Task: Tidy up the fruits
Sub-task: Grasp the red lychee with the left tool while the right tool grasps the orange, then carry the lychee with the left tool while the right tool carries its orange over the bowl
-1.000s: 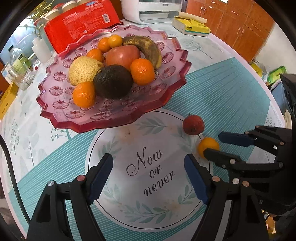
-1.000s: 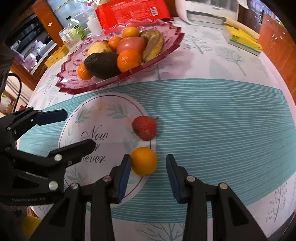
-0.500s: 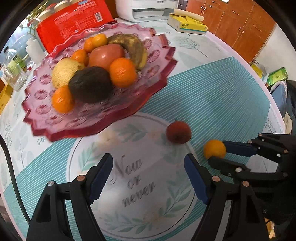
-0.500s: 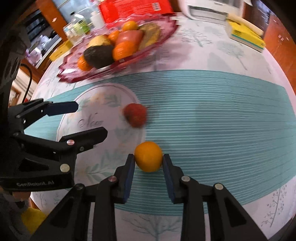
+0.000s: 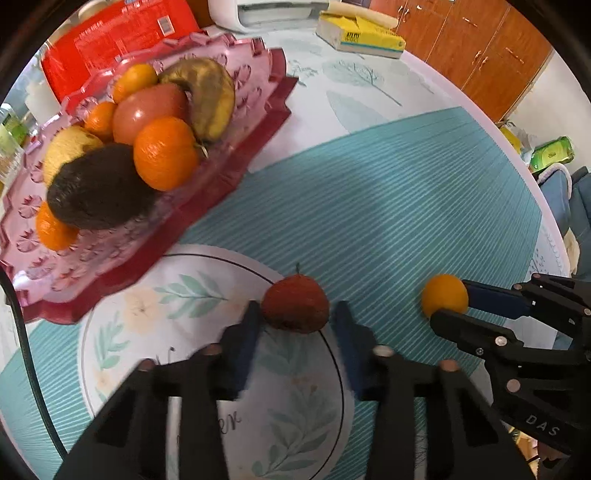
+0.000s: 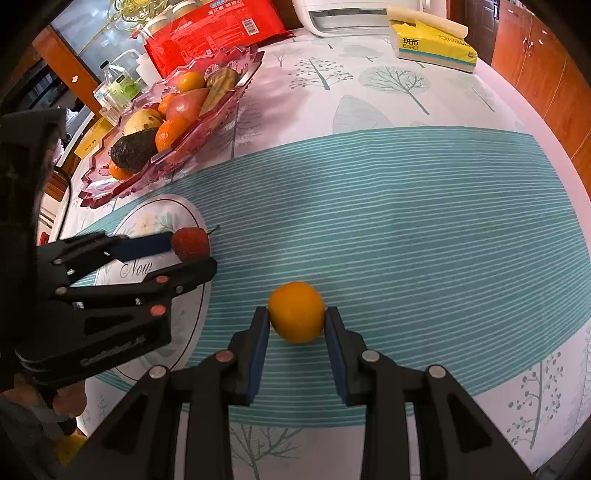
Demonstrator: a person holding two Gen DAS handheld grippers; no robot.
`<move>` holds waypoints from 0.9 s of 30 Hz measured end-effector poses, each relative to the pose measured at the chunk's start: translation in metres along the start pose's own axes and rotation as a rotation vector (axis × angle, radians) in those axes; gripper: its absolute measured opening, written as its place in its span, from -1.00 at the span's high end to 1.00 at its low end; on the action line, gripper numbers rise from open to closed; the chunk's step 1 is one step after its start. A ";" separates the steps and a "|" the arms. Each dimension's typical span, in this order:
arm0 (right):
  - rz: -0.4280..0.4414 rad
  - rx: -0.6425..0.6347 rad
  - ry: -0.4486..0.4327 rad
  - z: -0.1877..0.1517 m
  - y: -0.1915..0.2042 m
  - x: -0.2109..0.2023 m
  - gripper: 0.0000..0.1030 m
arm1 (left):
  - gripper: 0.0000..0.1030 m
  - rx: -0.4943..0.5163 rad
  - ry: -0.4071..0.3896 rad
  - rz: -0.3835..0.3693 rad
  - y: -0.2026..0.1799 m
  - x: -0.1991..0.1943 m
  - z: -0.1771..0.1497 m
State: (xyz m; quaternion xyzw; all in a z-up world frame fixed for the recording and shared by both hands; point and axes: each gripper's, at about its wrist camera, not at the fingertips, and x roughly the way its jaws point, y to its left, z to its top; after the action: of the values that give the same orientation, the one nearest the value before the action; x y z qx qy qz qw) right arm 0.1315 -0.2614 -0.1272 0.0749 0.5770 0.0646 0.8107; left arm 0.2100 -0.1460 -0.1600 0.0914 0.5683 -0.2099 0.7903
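A small red fruit with a stem lies on the tablecloth between the fingers of my left gripper, whose jaws are closing around it with a small gap on the right; it also shows in the right wrist view. My right gripper is shut on a small orange, also seen in the left wrist view. A pink glass fruit tray at the back left holds oranges, an apple, a browned banana, an avocado and a yellow fruit.
A red package stands behind the tray. A yellow tissue pack and a white appliance sit at the table's far edge. Bottles stand at far left. The table edge curves along the right.
My left gripper has moved right to the red fruit and narrowed its jaws around it. My right gripper has closed on the orange and holds it.
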 end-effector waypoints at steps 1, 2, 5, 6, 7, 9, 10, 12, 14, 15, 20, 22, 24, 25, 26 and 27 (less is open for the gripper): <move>0.001 -0.002 -0.001 0.000 -0.001 -0.001 0.40 | 0.36 -0.002 -0.003 -0.003 -0.001 0.000 0.000; 0.001 -0.005 -0.002 0.001 0.000 -0.001 0.40 | 0.36 -0.006 0.001 -0.010 -0.002 0.001 0.000; 0.007 -0.012 -0.003 0.002 0.000 -0.001 0.40 | 0.38 -0.016 0.007 -0.020 0.001 -0.001 -0.002; 0.010 -0.014 -0.005 0.002 0.001 -0.002 0.40 | 0.38 -0.015 0.005 -0.021 0.003 -0.004 -0.003; 0.012 -0.015 -0.005 0.003 0.001 -0.002 0.40 | 0.38 -0.013 0.002 -0.019 0.006 -0.008 -0.004; 0.017 -0.021 -0.010 0.006 0.004 -0.005 0.40 | 0.38 -0.008 -0.006 -0.020 0.013 -0.018 -0.009; 0.020 -0.025 -0.014 0.007 0.005 -0.006 0.40 | 0.38 -0.007 -0.012 -0.019 0.016 -0.024 -0.009; 0.026 -0.038 -0.024 0.010 0.011 -0.011 0.40 | 0.38 -0.007 -0.027 -0.017 0.021 -0.038 -0.007; 0.034 -0.055 -0.038 0.013 0.017 -0.018 0.40 | 0.38 -0.009 -0.044 -0.013 0.025 -0.051 -0.005; 0.040 -0.066 -0.048 0.016 0.022 -0.023 0.40 | 0.38 -0.010 -0.059 -0.007 0.029 -0.062 -0.004; 0.068 -0.129 -0.118 0.031 0.048 -0.053 0.40 | 0.38 -0.035 -0.128 0.024 0.053 -0.108 0.009; 0.073 -0.154 -0.155 0.040 0.060 -0.068 0.40 | 0.38 -0.057 -0.159 0.035 0.066 -0.128 0.016; 0.079 -0.174 -0.193 0.050 0.070 -0.082 0.40 | 0.38 -0.079 -0.198 0.058 0.081 -0.152 0.025; 0.084 -0.183 -0.211 0.055 0.075 -0.090 0.40 | 0.38 -0.087 -0.218 0.070 0.086 -0.159 0.033; 0.089 -0.192 -0.233 0.061 0.080 -0.098 0.40 | 0.38 -0.095 -0.239 0.080 0.092 -0.170 0.037; 0.093 -0.203 -0.260 0.069 0.086 -0.109 0.40 | 0.38 -0.101 -0.255 0.088 0.101 -0.182 0.038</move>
State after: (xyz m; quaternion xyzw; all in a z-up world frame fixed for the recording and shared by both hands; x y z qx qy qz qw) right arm 0.1601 -0.2009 0.0126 0.0270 0.4539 0.1497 0.8779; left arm 0.2387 -0.0289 0.0138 0.0489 0.4684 -0.1559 0.8683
